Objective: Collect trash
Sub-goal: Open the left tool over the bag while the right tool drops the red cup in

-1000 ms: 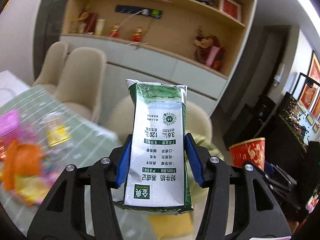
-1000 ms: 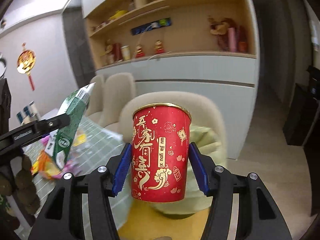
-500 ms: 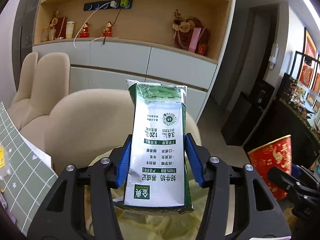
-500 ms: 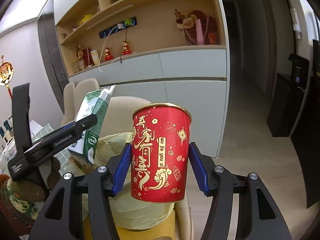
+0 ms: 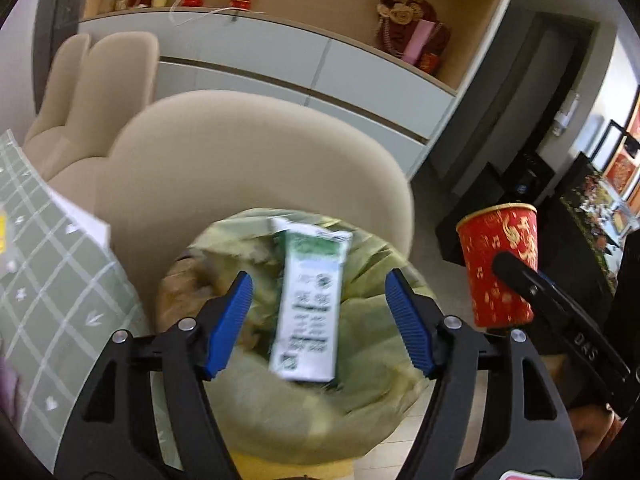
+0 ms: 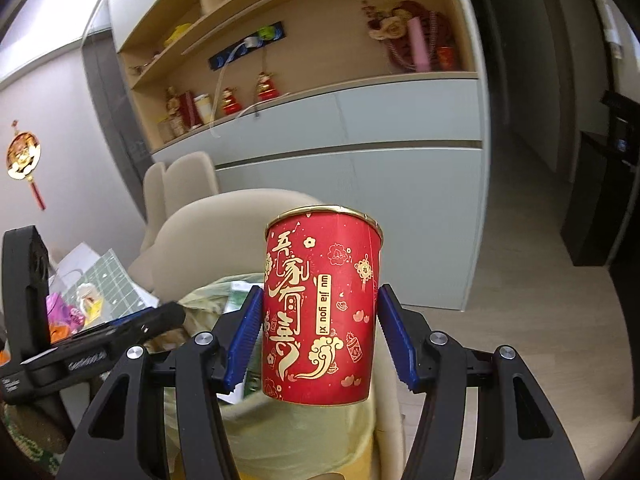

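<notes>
My left gripper (image 5: 320, 322) is open above a bin lined with a yellow-green bag (image 5: 360, 392). A green and white milk carton (image 5: 310, 306) is free between the spread blue pads, blurred, over the bag's mouth. My right gripper (image 6: 320, 336) is shut on a red paper cup with gold print (image 6: 320, 312), held upright above the same bag (image 6: 304, 436). The cup also shows in the left wrist view (image 5: 500, 264), to the right of the bin. The left gripper shows in the right wrist view (image 6: 120, 340).
A beige chair (image 5: 248, 152) stands right behind the bin. A table with a green checked cloth (image 5: 48, 280) is at the left, with more colourful wrappers (image 6: 72, 312) on it. A white cabinet and wooden shelves (image 6: 360, 128) line the wall. Bare floor (image 6: 520, 260) lies to the right.
My left gripper has tilted down over the bin and opened, letting go of the milk carton, which now drops towards the bag. The right gripper still holds the cup.
</notes>
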`<state>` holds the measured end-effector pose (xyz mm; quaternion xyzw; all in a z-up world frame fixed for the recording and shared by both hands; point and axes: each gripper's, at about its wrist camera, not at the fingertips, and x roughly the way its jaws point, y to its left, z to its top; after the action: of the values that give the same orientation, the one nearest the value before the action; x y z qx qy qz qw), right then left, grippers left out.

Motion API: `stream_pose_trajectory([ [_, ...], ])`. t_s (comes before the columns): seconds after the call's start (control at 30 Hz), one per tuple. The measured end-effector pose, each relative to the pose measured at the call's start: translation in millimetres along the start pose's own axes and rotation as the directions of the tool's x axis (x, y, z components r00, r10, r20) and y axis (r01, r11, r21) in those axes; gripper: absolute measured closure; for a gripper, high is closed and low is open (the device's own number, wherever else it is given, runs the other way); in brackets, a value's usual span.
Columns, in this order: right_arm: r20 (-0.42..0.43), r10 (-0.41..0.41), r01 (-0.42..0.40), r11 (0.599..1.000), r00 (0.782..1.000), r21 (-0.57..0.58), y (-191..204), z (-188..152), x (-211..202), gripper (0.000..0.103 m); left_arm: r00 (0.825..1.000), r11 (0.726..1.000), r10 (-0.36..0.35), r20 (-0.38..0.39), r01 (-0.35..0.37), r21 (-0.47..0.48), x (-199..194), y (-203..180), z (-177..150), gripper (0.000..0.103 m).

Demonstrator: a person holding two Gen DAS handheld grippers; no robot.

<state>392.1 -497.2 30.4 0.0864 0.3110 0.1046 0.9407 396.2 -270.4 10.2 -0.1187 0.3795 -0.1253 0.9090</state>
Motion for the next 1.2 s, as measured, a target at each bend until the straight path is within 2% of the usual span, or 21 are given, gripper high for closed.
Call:
stream_pose_trajectory([
  [0.3, -0.09, 0.094, -0.103, 0.989, 0.992, -0.105, 53.0, 0.4, 45.2, 0.048, 0.995, 0.993, 0.096, 0.007, -0.095, -0.068, -47.1, 37.4, -12.9, 0.038],
  [0.57, -0.155, 0.076, -0.097, 0.987, 0.985, -0.13, 69.2, 0.5, 75.9, 0.044, 0.98, 0.979, 0.199, -0.015, -0.199, -0.04, -75.9, 60.1, -34.4, 0.038],
  [0.8, -0.132, 0.043, -0.059, 0.992, 0.99, -0.115, 78.3, -11.7, 55.7, 0.043, 0.973, 0.97, 0.227, -0.036, -0.229, -0.078, -105.1, 93.9, -58.0, 0.038],
  [1.2, -0.109, -0.029, 0.017, 0.994, 0.994, -0.106, 128.0, -55.3, -14.8, 0.043, 0.977, 0.974, 0.206, -0.049, -0.21, -0.083, -185.7, 154.0, -117.5, 0.038],
])
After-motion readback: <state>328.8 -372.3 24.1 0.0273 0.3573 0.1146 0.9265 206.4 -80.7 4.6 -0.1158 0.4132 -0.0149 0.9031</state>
